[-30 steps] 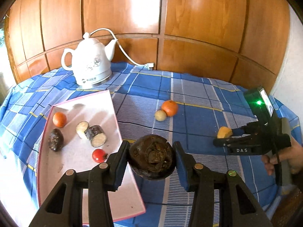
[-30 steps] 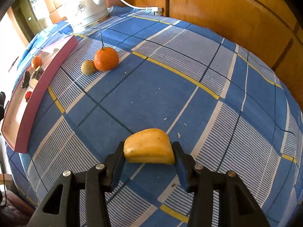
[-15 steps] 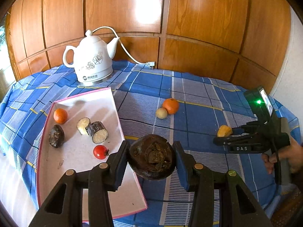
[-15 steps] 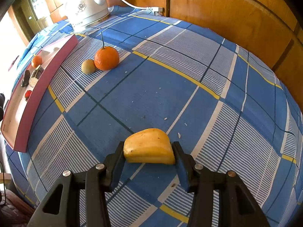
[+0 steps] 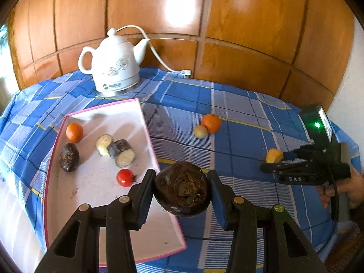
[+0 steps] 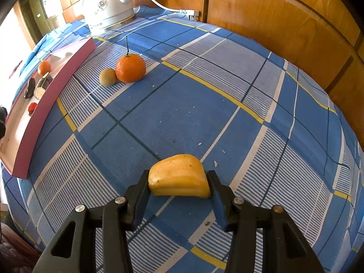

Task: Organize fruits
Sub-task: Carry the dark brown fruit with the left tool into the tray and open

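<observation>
The dark round fruit (image 5: 182, 192), clenched in the left gripper (image 5: 180, 193), has been carried higher above the pink tray (image 5: 145, 122). The yellow fruit piece (image 6: 179, 178) is squeezed by the right gripper (image 6: 179, 186). 5 pieces are sorted; 4 remain.

Dark wrinkled fruit (image 5: 182, 191) over the pink tray's (image 5: 145, 122) edge; yellow wedge (image 6: 179, 178), orange (image 6: 130, 68) and small tan fruit (image 6: 107, 77) on the tabletop.

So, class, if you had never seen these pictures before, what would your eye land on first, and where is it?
First, the big dark round fruit clamped in the left claw, at the near edge of the pink-rimmed tray. Next, the yellow wedge of fruit gripped in the right claw, over the blue checked tablecloth. Behind them, a white kettle stands against the wood-panelled wall.
</observation>
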### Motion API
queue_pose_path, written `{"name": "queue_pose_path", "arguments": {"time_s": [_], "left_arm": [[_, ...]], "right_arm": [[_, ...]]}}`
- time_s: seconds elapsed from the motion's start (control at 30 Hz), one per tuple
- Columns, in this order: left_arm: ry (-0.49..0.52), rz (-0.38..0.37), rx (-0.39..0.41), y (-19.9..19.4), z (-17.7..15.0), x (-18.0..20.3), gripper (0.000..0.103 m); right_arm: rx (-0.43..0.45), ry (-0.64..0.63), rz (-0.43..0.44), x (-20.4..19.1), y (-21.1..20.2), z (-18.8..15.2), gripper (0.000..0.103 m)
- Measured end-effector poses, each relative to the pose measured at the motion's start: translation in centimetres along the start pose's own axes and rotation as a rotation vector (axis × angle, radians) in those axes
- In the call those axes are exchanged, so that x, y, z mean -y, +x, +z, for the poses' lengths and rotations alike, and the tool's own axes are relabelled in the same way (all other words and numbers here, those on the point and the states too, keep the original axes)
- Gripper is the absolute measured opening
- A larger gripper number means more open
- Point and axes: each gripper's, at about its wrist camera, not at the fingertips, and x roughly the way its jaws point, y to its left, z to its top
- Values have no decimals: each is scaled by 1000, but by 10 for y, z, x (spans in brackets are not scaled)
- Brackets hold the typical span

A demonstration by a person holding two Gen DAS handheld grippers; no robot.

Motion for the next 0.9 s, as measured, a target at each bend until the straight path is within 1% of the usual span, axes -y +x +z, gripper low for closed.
{"name": "queue_pose_path", "arguments": {"time_s": [0.07,0.13,0.33,0.4,0.43,0.53,0.63,0.73,0.8,0.87,0.9], "left_arm": [[-51,-3,-6,-1,4,-21,47],[-100,12,-7,-1,6,-42,47],[-333,65,0,0,16,-129,47],[-375,66,-2,6,22,-148,47],[-384,70,5,9,25,-154,47],[-369,60,26,22,38,-160,47],[-371,44,4,42,49,-161,47],[-352,52,-23,67,62,-163,47],[-343,80,-39,80,66,-165,47],[-343,89,-62,91,68,-167,47],[-337,94,-59,94,69,-168,51]], "right_arm": [[0,0,-1,0,0,0,49],[-2,2,-1,0,0,0,49],[-5,2,-4,-1,0,1,49],[-5,3,-4,-1,0,1,49],[-6,3,-4,-1,1,1,49],[-6,4,-4,-1,0,1,49],[-4,4,-5,-1,0,0,49],[-4,6,-3,0,1,0,49],[-4,7,-1,0,1,0,49],[-4,6,-2,0,1,0,49],[-3,5,-2,0,1,0,49]]}}
